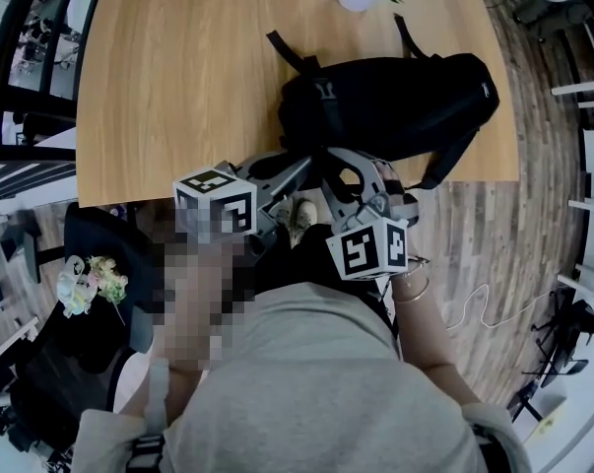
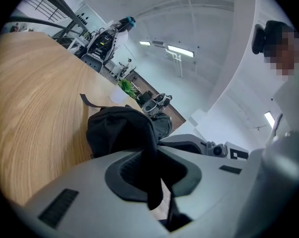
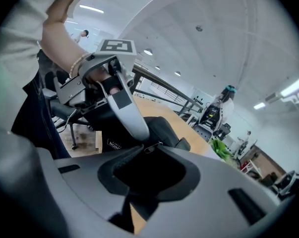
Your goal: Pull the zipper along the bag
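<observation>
Pinches bag (image 2: 117, 128) fabric in left hand-held gripper (image 2: 154, 155), zipper pull (image 3: 151, 147) in right hand-held gripper (image 3: 148, 155); next, probably, steady draw along the bag.

Both grippers meet at the near edge of the bag (image 1: 395, 97), with their tips close together. The left gripper (image 2: 150, 150) points almost level at the bag, its jaws pinched on a fold of the black fabric. The left hand (image 3: 97, 78) wraps its handle. The right gripper (image 3: 150, 152) slants down onto the bag, its jaws closed on the small metal zipper pull (image 3: 151, 147). The right wrist (image 1: 412, 286) is bare.
</observation>
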### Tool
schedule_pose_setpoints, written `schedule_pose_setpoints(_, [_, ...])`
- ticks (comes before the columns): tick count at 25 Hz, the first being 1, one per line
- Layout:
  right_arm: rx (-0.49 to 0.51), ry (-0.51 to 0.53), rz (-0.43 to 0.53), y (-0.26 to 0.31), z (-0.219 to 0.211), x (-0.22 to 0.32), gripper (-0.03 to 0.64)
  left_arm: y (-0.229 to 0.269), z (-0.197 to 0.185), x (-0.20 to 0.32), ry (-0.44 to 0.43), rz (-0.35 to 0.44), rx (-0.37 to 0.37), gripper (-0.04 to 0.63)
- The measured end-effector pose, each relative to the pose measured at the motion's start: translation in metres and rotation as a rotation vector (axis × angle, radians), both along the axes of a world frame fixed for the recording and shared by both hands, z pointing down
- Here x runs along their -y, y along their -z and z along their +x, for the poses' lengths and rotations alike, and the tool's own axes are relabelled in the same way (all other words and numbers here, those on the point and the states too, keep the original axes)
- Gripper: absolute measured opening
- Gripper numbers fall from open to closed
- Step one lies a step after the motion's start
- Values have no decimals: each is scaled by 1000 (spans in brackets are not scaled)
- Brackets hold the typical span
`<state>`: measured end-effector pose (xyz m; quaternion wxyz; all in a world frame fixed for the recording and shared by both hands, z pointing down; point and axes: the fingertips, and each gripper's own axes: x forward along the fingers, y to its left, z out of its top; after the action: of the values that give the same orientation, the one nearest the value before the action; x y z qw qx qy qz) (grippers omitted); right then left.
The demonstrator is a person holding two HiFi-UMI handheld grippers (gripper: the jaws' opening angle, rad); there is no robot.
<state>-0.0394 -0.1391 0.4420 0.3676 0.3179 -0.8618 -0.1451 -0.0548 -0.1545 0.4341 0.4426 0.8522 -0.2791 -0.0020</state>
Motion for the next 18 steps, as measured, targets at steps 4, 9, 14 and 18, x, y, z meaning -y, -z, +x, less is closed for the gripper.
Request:
schedule_pose_setpoints(4, [48,-56,-27,3,4,2,91,1,0,2,11,-4,-9,58])
schedule_pose_setpoints(9, [174,-120,-103,6,5,1,52,3,-1,2,4,0,-11,58])
schedule_pose_setpoints(14, [291,-185,-171,7,8,3,44,4,-1,1,-3,2,-15,58])
schedule_pose_setpoints(18, [323,-217,-156,12,8,4,41,6,-2,2,-13,3,-21,58])
